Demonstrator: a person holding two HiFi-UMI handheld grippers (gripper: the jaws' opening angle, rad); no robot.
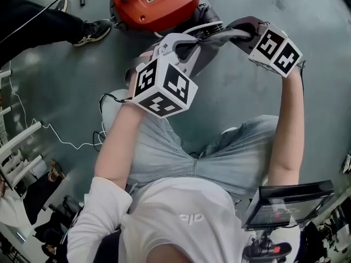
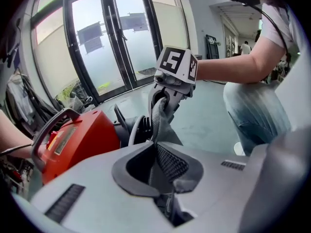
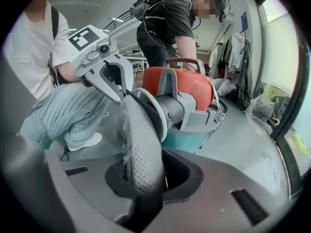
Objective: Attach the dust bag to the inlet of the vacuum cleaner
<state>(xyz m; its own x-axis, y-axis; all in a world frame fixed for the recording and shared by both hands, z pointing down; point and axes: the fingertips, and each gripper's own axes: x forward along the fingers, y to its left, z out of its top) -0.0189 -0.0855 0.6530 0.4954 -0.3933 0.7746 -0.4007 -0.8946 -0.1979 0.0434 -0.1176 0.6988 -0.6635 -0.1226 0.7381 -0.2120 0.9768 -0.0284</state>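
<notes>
Both tools are clamped on the same thing. The left gripper point(image 3: 121, 89) has its jaws pressed together on one edge of the grey dust bag point(image 3: 141, 149), and the right gripper point(image 2: 163, 101) pinches the opposite edge, so the fabric hangs as a band between them.

The bag sits on the near side of the red vacuum cleaner point(image 1: 156, 1), off the floor, just in front of the grey inlet point(image 3: 171, 108). It is not yet over the inlet. The inlet's barrel points out of the machine toward the person, while the held band runs left to right across that axis.

The bag's opening therefore probably has to be spread and pushed toward the far side, along the barrel. The left gripper looks the nearer of the two to the inlet's rim.
</notes>
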